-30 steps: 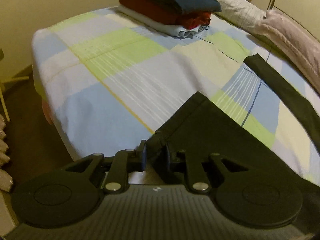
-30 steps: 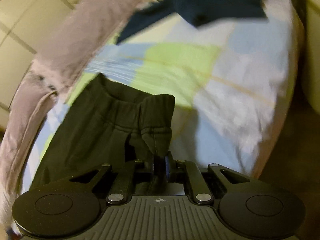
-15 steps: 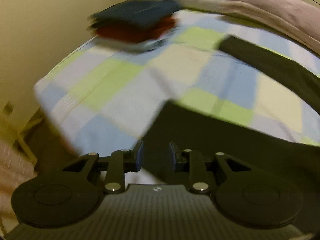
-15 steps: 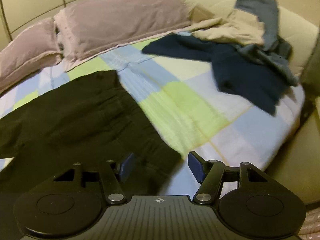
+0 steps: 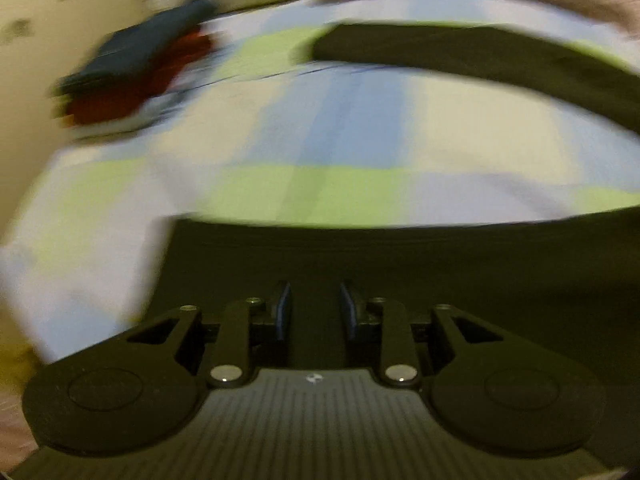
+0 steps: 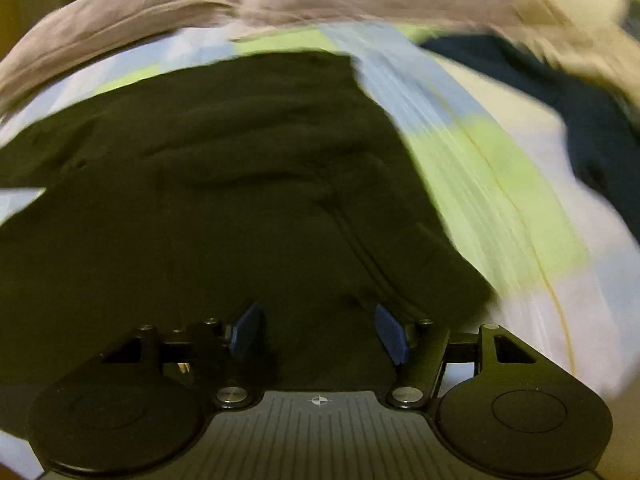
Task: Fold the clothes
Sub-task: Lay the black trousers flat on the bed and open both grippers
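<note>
A black pair of trousers (image 5: 440, 264) lies spread on the checked bedsheet (image 5: 320, 140), with one leg (image 5: 460, 56) stretching across the far side. My left gripper (image 5: 312, 296) hovers over the near leg's end; its jaws are opening, a clear gap shows between the blue pads, and nothing is pinched. In the right wrist view the trousers (image 6: 220, 184) fill the left and middle. My right gripper (image 6: 318, 316) is over their waist end, jaws wide but closing, pads free of the cloth. Both views are motion-blurred.
A folded stack (image 5: 136, 72) of navy, red and white clothes sits at the bed's far left corner. Pink pillows (image 6: 200, 4) line the head of the bed. A loose navy garment (image 6: 592, 120) and other unfolded clothes lie at the right. The sheet (image 6: 500, 184) is bare beside the trousers.
Both grippers have let go of the black cloth they pinched a second ago, and their jaws now stand apart. Both views have rolled and swung across the bed; the trousers lie flat.
</note>
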A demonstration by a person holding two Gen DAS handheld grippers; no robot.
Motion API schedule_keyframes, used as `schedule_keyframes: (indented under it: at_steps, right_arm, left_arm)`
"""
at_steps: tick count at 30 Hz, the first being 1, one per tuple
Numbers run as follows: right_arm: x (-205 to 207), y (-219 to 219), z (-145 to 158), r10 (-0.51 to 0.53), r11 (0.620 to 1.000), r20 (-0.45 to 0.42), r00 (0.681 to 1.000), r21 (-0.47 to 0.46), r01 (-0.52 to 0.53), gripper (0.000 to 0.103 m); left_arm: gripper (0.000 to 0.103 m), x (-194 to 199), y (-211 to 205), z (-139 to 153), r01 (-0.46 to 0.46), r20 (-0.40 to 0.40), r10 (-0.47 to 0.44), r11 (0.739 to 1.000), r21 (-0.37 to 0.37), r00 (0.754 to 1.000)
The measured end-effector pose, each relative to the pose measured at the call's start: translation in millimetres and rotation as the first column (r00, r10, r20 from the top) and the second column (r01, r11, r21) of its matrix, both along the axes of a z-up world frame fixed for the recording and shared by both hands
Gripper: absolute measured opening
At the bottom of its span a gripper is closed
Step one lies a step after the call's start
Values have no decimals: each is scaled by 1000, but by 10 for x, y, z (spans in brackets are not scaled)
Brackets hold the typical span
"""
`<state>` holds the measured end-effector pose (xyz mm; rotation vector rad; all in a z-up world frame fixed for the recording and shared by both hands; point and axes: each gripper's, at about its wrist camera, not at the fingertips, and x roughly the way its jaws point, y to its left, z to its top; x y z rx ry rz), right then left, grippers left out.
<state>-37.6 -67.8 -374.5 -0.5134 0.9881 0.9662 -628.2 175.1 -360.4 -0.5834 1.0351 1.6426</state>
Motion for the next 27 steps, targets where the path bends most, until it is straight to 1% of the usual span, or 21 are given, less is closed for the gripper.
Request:
schedule_keyframes:
  at_steps: [1, 2, 3, 4, 5, 6, 8, 9, 10, 11, 12, 14, 15, 16, 17, 19, 20, 22, 24, 25, 27]
  right_arm:
    - [-7, -30, 55, -17, 1000, 3, 1000, -15, 17, 43]
    - [-35, -35, 111, -23, 999, 16, 1000, -35, 23, 43]
    - [-90, -9, 169, -29, 998, 33, 999, -47, 30, 43]
    - [-163, 35, 230, -34, 998, 53, 998, -52, 37, 43]
    - [-236, 80, 290, -39, 997, 73, 997, -57, 44, 43]
    - [-327, 124, 351, -38, 998, 83, 996, -42, 42, 43]
    - [-559, 244, 431, -11, 1000, 58, 998, 19, 10, 43]
    - [-685, 307, 415, 13, 1000, 47, 999, 23, -15, 43]
    - [-815, 369, 365, 43, 999, 37, 998, 10, -43, 43]
    - [-944, 432, 315, 72, 997, 28, 997, -2, -72, 43]
    - [-1051, 447, 225, 97, 995, 34, 995, -36, -96, 43]
    - [-1232, 412, -7, 146, 982, 66, 987, -131, -137, 43]
    - [-1277, 345, -49, 154, 980, 78, 985, -143, -142, 43]
    - [-1291, 246, -43, 151, 982, 89, 985, -129, -139, 43]
    - [-1278, 162, -17, 137, 983, 77, 988, -131, -126, 43]
    - [-1261, 134, 90, 119, 980, 49, 992, -167, -109, 43]
    - [-1265, 151, 151, 112, 980, 48, 993, -173, -102, 43]
    - [-1284, 210, 278, 97, 982, 60, 993, -166, -86, 43]
    - [-1281, 266, 339, 83, 994, 50, 995, -73, -79, 44]
    - [-1286, 297, 280, 85, 994, 30, 996, -73, -83, 44]
    - [-1306, 366, 84, 98, 986, -19, 995, -137, -99, 44]
  left_arm:
    - [25, -206, 43, 17, -80, -20, 79, 997, -12, 997]
    - [24, -385, 80, 45, -143, -13, 143, 989, -23, 990]
    - [22, -520, 104, 90, -185, 1, 185, 982, -26, 983]
    - [17, -571, 117, 150, -197, 9, 197, 980, -24, 980]
    - [17, -497, 102, 197, -156, 33, 157, 988, -20, 987]
    - [17, -390, 78, 240, -101, 62, 101, 995, -15, 993]
    - [17, -177, 30, 325, 10, 120, -10, 1000, 0, 993]
    - [17, -70, -5, 290, 56, 135, -55, 998, -9, 989]
    - [21, 38, -44, 232, 100, 145, -95, 995, -24, 985]
    - [21, 146, -83, 173, 143, 155, -136, 989, -38, 978]
    - [21, 253, -122, 114, 186, 167, -176, 981, -51, 970]
    - [22, 468, -200, -4, 272, 191, -254, 959, -76, 948]
    - [22, 424, -217, -18, 274, 191, -255, 959, -77, 948]
    - [23, 333, -227, -19, 263, 187, -246, 962, -73, 951]
    - [27, 215, -236, -16, 236, 182, -219, 969, -78, 959]
    - [27, -18, -231, 43, 129, 163, -111, 986, -103, 980]
    - [26, -143, -214, 74, 70, 170, -51, 992, -109, 984]
    - [25, -283, -193, 112, 2, 204, 19, 995, -104, 979]
    - [24, -284, -200, 96, -16, 209, 38, 994, -108, 977]
    - [24, -247, -217, 70, -17, 200, 40, 993, -113, 979]
    - [24, -184, -298, 81, -4, 211, 35, 989, -146, 977]
